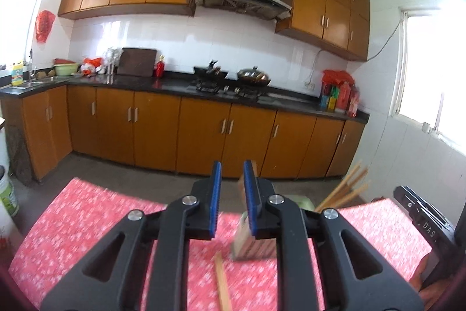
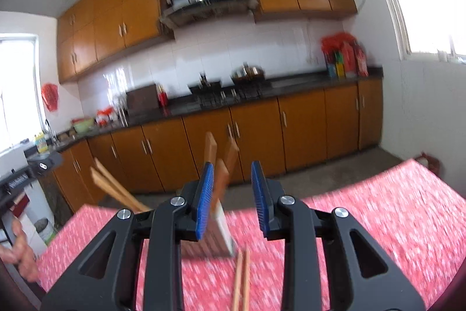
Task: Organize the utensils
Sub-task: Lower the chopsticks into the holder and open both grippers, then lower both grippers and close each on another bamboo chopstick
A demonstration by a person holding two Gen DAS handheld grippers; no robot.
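My left gripper (image 1: 231,201) and right gripper (image 2: 231,201) both stand narrowly parted, holding nothing; chopsticks (image 2: 241,279) lie on the red table (image 2: 378,223) beside a blurred wooden block (image 2: 220,229), maybe a knife holder.

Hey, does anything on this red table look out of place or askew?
Yes. Loose chopsticks lie on the red tablecloth in front of the wooden block, while other chopsticks lean at an angle further back.

Claw (image 2: 233,194): right one, blue pads apart, gripping nothing.
Block (image 2: 218,235): blurred, wooden handles up, beyond the left pad.
Chopsticks (image 2: 242,279): pair lying on the red worktop (image 2: 378,223).
Hand (image 2: 21,252): left edge.
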